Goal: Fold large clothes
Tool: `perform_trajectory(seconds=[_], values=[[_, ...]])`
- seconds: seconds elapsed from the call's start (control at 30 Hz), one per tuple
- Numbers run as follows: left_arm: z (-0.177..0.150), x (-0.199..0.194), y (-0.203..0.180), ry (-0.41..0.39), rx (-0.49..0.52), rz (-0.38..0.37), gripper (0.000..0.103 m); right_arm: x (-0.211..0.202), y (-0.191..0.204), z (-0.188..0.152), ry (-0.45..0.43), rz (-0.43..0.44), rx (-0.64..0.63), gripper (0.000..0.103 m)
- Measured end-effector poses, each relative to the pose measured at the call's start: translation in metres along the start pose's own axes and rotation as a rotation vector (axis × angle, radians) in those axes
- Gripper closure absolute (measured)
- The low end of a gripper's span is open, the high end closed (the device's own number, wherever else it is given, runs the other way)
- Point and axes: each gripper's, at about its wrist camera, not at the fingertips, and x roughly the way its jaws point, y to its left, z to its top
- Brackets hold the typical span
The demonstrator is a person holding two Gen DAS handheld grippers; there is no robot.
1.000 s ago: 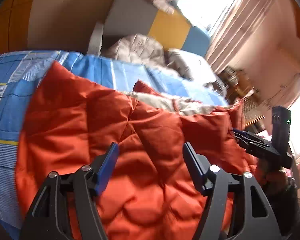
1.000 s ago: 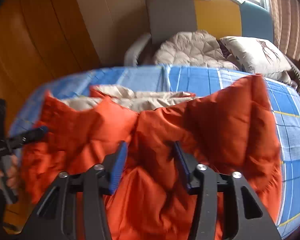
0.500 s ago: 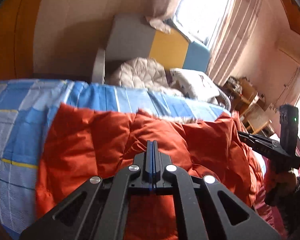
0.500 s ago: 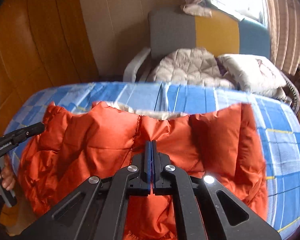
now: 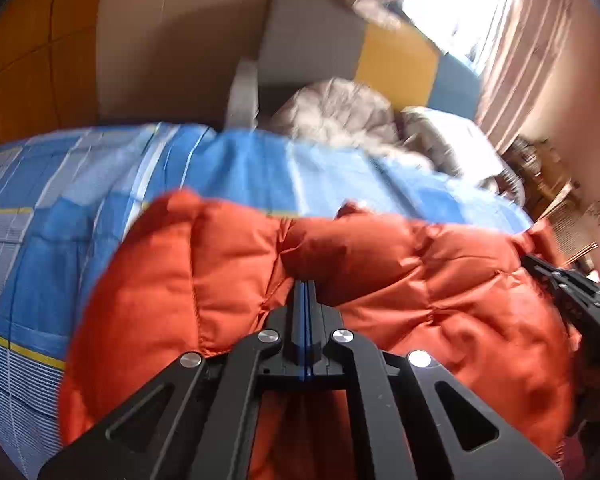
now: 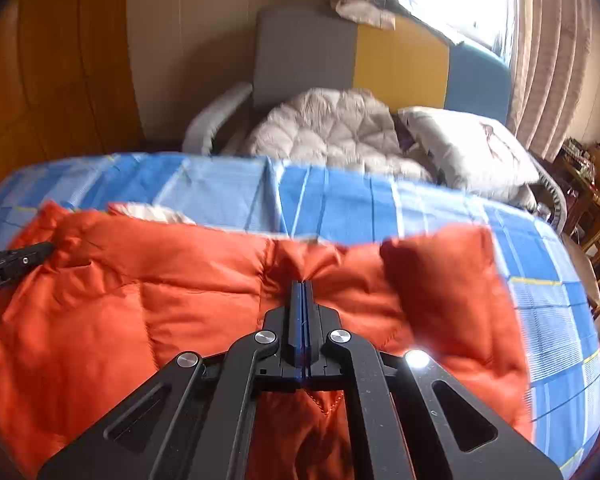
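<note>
Left gripper (image 5: 305,284) pinched shut on a fold of the orange down jacket (image 5: 400,264); right gripper (image 6: 302,283) likewise clamped on its quilted fabric. Jacket spreads ahead of both grippers over the blue plaid bedsheet (image 6: 340,204)

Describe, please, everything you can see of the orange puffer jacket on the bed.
The orange puffer jacket is a quilted, glossy, nylon-looking garment with stitched, padded panels. It lies spread and rumpled across the blue checked bedsheet, partly folded, with a strip of pale lining showing along its far edge. The left gripper and right gripper are each shut on a pinch of its fabric, which puckers at the fingertips. The near edge hangs toward the cameras.
</note>
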Motion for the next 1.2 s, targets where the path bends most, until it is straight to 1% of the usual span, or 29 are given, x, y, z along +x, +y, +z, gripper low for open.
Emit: perform_trajectory(seconds=[0.03, 0.13, 0.2, 0.3, 0.53, 0.8, 0.93, 1.0, 1.03, 1.07, 1.1, 1.13, 1.17, 1.2], values=[[-0.004, 0.007, 0.003, 0.009, -0.010, -0.010, 0.103, 0.008, 0.001, -0.005, 0.003, -0.011, -0.007, 0.103], [-0.010, 0.013, 0.005, 0.001, -0.016, -0.005, 0.103, 0.022, 0.002, -0.013, 0.009, -0.017, -0.001, 0.103], [-0.014, 0.019, 0.010, -0.002, -0.043, -0.011, 0.103, 0.033, -0.002, -0.016, 0.026, -0.017, 0.019, 0.103], [-0.017, 0.024, 0.011, -0.005, -0.057, -0.011, 0.103, 0.042, -0.007, -0.019, 0.033, -0.004, 0.042, 0.103], [-0.018, 0.032, 0.013, -0.011, -0.077, -0.005, 0.101, 0.059, -0.008, -0.024, 0.041, -0.019, 0.053, 0.103], [-0.018, 0.035, 0.012, -0.013, -0.073, 0.011, 0.101, 0.071, -0.011, -0.027, 0.067, -0.010, 0.066, 0.103], [-0.018, 0.037, 0.007, -0.001, -0.051, 0.041, 0.101, 0.072, -0.012, -0.026, 0.079, -0.001, 0.070, 0.103], [-0.016, 0.035, 0.007, 0.011, -0.046, 0.052, 0.101, 0.070, -0.014, -0.024, 0.100, 0.009, 0.076, 0.103], [-0.015, 0.032, 0.005, 0.021, -0.046, 0.078, 0.101, 0.068, -0.014, -0.022, 0.111, 0.013, 0.077, 0.103], [-0.014, 0.027, 0.003, 0.026, -0.043, 0.086, 0.101, 0.066, -0.015, -0.020, 0.121, 0.020, 0.077, 0.103], [-0.013, 0.023, 0.000, 0.025, -0.042, 0.091, 0.098, 0.063, -0.018, -0.018, 0.133, 0.031, 0.083, 0.103], [-0.012, 0.017, -0.001, 0.019, -0.045, 0.097, 0.090, 0.059, -0.019, -0.017, 0.139, 0.040, 0.093, 0.101], [-0.011, 0.008, -0.003, 0.006, -0.060, 0.104, 0.081, 0.052, -0.023, -0.015, 0.136, 0.054, 0.109, 0.094], [-0.010, 0.000, -0.006, -0.011, -0.073, 0.100, 0.077, 0.043, -0.025, -0.013, 0.118, 0.063, 0.116, 0.090]])
